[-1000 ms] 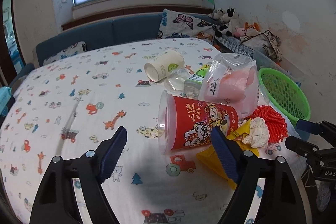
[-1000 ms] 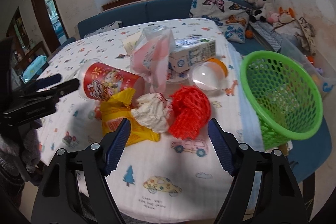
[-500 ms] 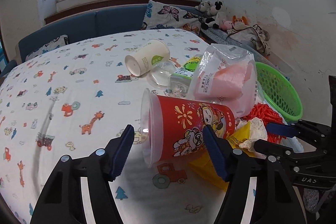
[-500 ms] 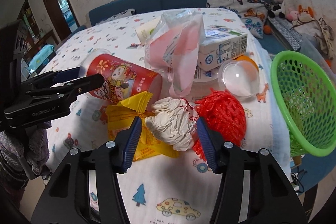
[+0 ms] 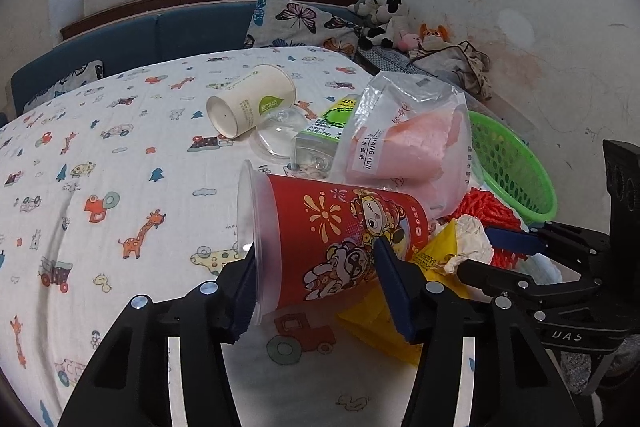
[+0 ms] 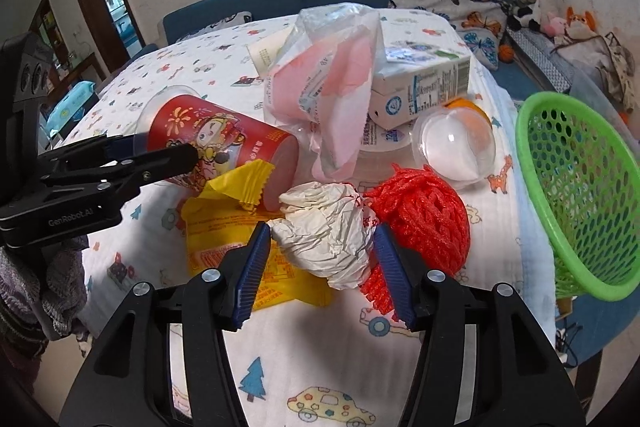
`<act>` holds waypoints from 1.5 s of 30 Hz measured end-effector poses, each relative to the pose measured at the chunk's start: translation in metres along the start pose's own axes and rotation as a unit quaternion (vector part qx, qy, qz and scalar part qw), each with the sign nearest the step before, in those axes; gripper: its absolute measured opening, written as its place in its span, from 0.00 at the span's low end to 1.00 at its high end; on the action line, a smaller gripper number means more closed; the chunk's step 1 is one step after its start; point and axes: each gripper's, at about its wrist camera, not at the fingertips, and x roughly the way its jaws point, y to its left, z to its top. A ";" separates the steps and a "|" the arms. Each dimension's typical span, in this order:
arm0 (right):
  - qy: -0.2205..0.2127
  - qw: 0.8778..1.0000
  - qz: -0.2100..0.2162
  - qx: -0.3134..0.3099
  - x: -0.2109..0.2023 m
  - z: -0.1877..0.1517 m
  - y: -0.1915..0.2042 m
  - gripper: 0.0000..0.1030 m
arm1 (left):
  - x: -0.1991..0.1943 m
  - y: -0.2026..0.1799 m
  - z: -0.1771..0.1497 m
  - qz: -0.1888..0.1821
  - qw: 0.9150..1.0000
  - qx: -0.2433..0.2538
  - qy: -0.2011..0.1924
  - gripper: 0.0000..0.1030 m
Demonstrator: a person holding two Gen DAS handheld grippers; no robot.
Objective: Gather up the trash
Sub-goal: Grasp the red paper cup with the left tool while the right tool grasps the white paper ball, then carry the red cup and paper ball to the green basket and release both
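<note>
A red cartoon cup (image 5: 340, 239) with a clear lid lies on its side on the patterned tablecloth. My left gripper (image 5: 316, 279) straddles it, its jaws closing, one pad at the lid rim and the other on the red wall. The right wrist view shows the same hold on the cup (image 6: 208, 139). A crumpled white paper wad (image 6: 328, 231) sits between the pads of my right gripper (image 6: 320, 259). Both pads touch the wad, though the jaws are opening slightly. A green basket (image 6: 580, 187) stands tilted at the table's right edge.
Against the wad lie a yellow wrapper (image 6: 232, 239) and a red foam net (image 6: 424, 211). Behind them are a pink tissue bag (image 6: 324, 95), a milk carton (image 6: 424, 83), a clear capsule (image 6: 456, 143) and a white paper cup (image 5: 248, 103). A sofa stands beyond.
Both grippers came forward and down toward the pile. The left jaws narrowed onto the red cup. The right jaws closed in from wide apart to the sides of the white wad.
</note>
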 end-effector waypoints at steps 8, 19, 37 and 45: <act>-0.001 1.000 0.001 0.005 0.002 -0.001 -0.002 0.62 | 0.001 0.005 -0.001 -0.019 1.000 -0.003 0.007 0.50; -0.012 1.000 0.005 0.001 -0.007 -0.003 0.001 0.57 | 0.000 0.010 -0.004 -0.054 0.998 -0.007 0.011 0.37; -0.067 0.997 0.026 0.005 -0.050 0.009 0.008 0.57 | -0.016 0.012 -0.010 -0.084 0.996 -0.034 -0.001 0.18; -0.087 0.994 0.053 0.040 -0.073 0.018 -0.015 0.57 | -0.038 0.000 -0.001 -0.073 0.997 -0.010 -0.025 0.05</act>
